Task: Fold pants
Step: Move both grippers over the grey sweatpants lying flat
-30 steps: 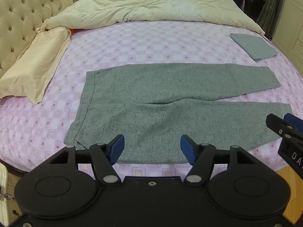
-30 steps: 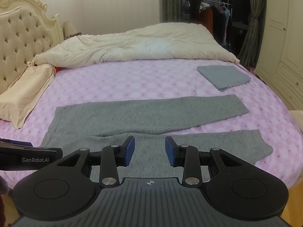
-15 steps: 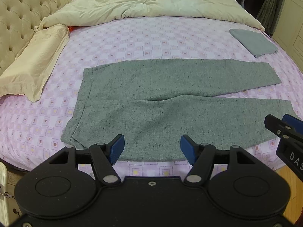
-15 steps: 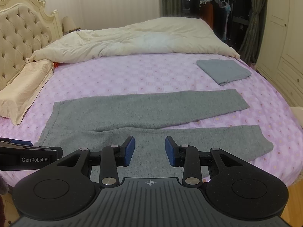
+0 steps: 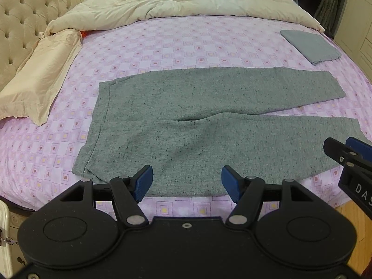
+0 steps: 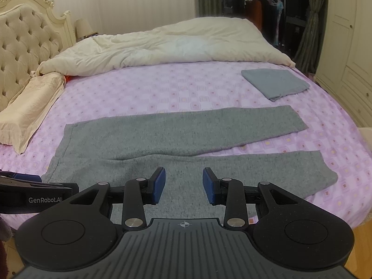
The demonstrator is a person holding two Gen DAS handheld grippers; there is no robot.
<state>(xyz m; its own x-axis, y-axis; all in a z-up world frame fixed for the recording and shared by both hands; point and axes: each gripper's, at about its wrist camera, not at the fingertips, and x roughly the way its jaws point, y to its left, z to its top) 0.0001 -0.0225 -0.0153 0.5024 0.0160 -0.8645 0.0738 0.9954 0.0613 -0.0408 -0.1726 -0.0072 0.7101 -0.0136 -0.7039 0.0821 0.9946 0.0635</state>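
Little is changing since a second ago: both views are tipping slightly lower over the bed, nothing else. Through the left wrist, the left tool (image 5: 187,181) is hovering wide open and empty above the near edge of the pants (image 5: 197,125), which are lying flat on the bed (image 5: 162,44), waistband left, legs running right. Through the right wrist, the right tool (image 6: 183,184) is hanging half open, empty, over the near leg, so the cuffs are lying nearer it.
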